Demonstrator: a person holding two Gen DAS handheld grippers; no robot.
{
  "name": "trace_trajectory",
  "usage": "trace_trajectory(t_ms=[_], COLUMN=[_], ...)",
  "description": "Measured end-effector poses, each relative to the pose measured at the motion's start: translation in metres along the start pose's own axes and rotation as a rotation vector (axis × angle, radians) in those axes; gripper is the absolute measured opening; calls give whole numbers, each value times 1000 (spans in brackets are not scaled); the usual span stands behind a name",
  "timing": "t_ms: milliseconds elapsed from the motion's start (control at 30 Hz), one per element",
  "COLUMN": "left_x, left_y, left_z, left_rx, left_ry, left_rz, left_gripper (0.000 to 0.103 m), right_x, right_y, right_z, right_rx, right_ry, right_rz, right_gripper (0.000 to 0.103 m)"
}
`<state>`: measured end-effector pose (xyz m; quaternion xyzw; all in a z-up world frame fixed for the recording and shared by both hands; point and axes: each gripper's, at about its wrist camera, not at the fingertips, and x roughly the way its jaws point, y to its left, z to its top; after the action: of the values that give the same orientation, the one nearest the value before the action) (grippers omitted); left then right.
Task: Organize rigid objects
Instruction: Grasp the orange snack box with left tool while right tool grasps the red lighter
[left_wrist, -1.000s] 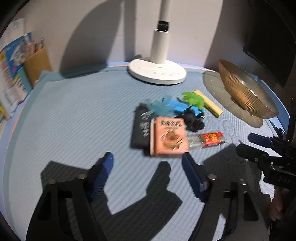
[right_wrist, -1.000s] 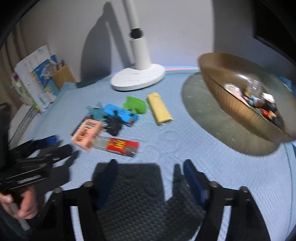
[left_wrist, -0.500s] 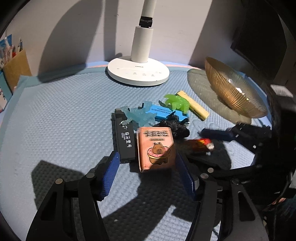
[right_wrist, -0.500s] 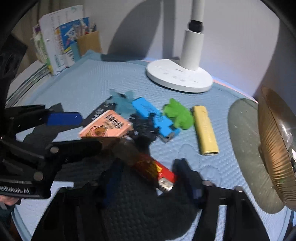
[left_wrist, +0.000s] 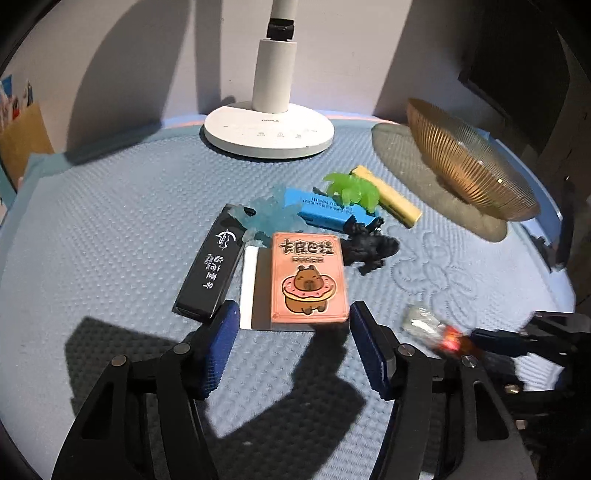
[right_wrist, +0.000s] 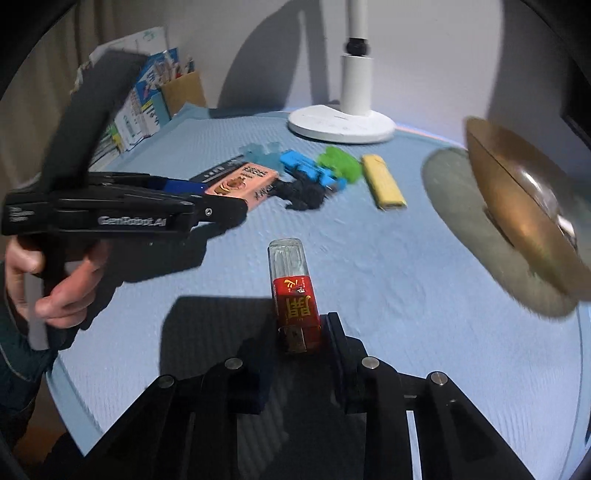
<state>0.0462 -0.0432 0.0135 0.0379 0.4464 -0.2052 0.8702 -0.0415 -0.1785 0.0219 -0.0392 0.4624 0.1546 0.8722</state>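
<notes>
Lighter (right_wrist: 293, 295) clamped in my right gripper (right_wrist: 295, 343), jaws just closed.
I'd lift level toward the bowl (right_wrist: 524, 206); left gripper (left_wrist: 291, 343) hangs released.

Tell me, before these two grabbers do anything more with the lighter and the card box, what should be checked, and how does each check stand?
1. Right gripper clamped on the red lighter: ok; its jaws have just been closing.
2. Lighter clear of the pile: ok.
3. Golden bowl unobstructed: ok.
4. Left gripper straddling the pink card box: ok, jaws just narrowed.
5. Left pads pressing the box: not ok.
6. Room inside the bowl: cannot tell.
</notes>
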Motion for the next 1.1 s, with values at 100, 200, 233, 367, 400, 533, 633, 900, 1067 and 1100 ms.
trace_trajectory(t_ms=[100, 200, 233, 367, 400, 533, 633, 900, 1067, 1100], left_x=[3, 10, 12, 13, 7, -16, -28, -59, -64, -63], left_y=[-11, -19, -20, -19, -20, -20, -17, -11, 3, 5], left_z=[3, 9, 11, 15, 13, 4, -16, -63, -71, -71], left_rx=[23, 33, 34, 20, 26, 23, 28, 66, 14, 2], left_ry=[2, 6, 5, -10, -37, -66, -55, -33, -40, -40], left_rz=[-3, 16, 22, 33, 33, -7, -14, -46, -12, -14], left_gripper=[59, 59, 57, 52, 45, 39, 39, 50, 76, 76], right_x=[-5, -4, -3, 2, 3, -1, -7, -18, -22, -23], right_y=[-7, -9, -9, -1, 3, 13, 16, 20, 17, 16], right_z=[-7, -5, -3, 5, 5, 2, -5, -25, -28, -30], right_rx=[30, 47, 51, 27, 10, -19, -23, -42, -24, -22], right_ry=[-1, 3, 7, 8, 6, -9, -6, 20, 32, 27], right_rz=[8, 16, 16, -21, -45, -62, -48, -84, -100, -105], right_gripper=[25, 26, 28, 31, 31, 23, 23, 25, 62, 64])
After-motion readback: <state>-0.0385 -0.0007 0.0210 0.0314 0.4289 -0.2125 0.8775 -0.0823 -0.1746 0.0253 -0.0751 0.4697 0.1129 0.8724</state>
